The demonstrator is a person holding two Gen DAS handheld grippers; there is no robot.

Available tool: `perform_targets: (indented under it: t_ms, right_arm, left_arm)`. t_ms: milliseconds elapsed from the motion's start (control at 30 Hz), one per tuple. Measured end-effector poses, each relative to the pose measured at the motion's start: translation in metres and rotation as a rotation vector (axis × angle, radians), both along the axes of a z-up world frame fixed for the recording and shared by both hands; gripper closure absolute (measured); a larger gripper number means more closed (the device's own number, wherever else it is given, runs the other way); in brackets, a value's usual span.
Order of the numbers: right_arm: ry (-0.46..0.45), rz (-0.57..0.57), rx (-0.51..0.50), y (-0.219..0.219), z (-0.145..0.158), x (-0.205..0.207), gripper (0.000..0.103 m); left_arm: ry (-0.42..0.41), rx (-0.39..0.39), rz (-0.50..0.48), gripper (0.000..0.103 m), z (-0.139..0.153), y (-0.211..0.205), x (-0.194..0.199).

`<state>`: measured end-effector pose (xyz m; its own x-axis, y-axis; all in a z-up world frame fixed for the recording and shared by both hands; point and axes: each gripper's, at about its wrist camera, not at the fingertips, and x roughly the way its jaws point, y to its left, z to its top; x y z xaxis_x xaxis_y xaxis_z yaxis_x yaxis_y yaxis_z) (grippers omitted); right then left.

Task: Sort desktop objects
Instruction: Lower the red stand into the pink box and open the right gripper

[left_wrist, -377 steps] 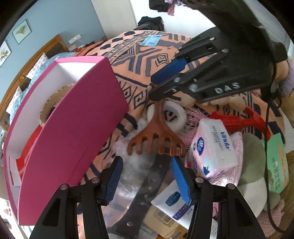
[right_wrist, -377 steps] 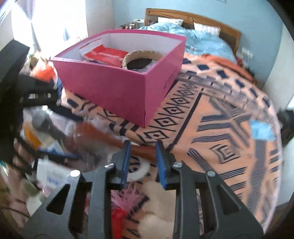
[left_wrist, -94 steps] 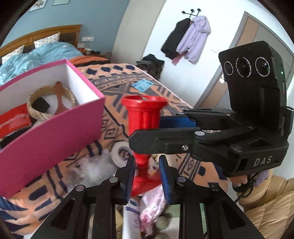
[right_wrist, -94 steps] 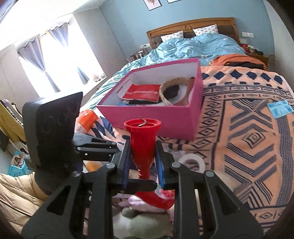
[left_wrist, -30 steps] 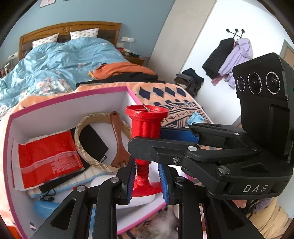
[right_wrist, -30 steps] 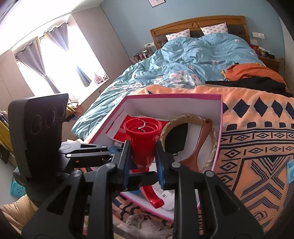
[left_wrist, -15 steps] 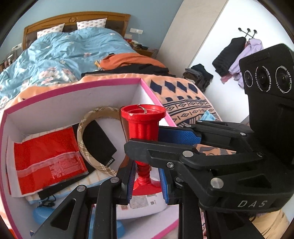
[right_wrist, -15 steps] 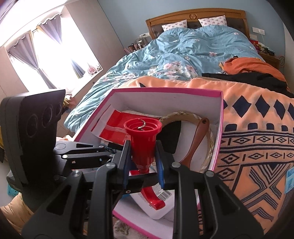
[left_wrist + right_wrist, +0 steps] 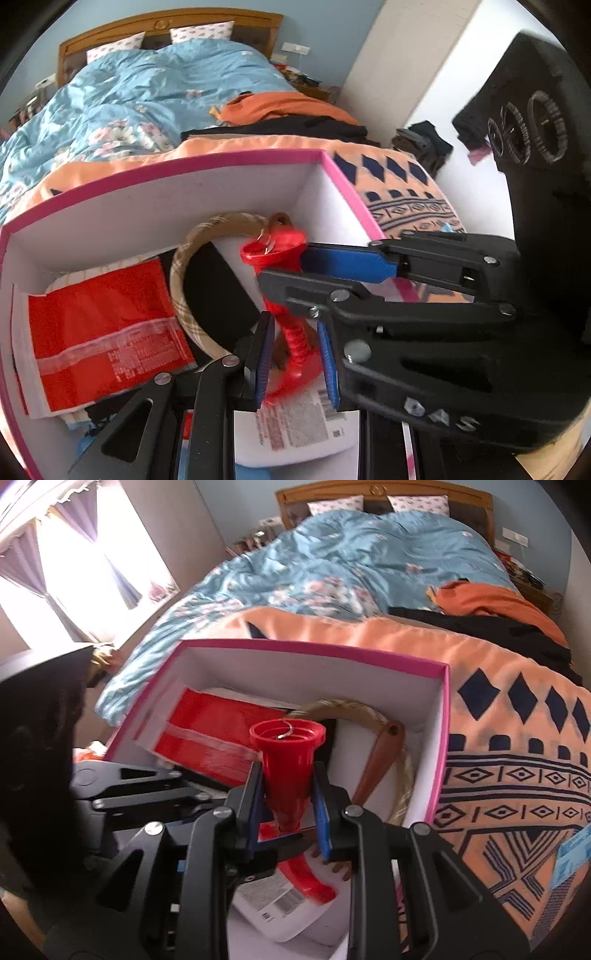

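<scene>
Both hand-held grippers (image 9: 295,363) (image 9: 288,812) clamp red holder (image 9: 286,771).

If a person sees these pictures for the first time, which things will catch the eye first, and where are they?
First comes the bright red plastic trumpet-shaped object, gripped by both the left gripper and the right gripper over the open pink cardboard box. Inside the box lie a red plastic pouch on the left and a beige woven ring near the middle. Behind stands a bed with a blue floral quilt.
</scene>
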<state>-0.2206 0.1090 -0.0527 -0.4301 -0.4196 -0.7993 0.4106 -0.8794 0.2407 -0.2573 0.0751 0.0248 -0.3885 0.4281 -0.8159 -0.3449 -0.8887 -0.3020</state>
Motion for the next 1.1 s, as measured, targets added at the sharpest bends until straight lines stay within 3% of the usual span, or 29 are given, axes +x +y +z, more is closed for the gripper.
perform_targets:
  t_ms: [133,533,900,1100]
  right_arm:
    - [-0.003,-0.040,0.037,0.004,-0.007,-0.008,0.071]
    - [0.051,-0.055,-0.073,0.032,0.002,0.027,0.067]
    - [0.128,0.007,-0.201,0.048,0.021,0.092,0.064]
    - [0.231,0.070,-0.231,0.060,0.038,0.151,0.062]
  left_arm:
    - [-0.015,0.010,0.013,0.079,-0.005,-0.005,-0.003]
    - [0.036,0.011,0.013,0.079,-0.001,-0.012,0.014]
    - [0.209,0.035,-0.052,0.074,0.043,-0.012,0.083]
    - [0.269,0.029,-0.125,0.071,0.054,-0.003,0.133]
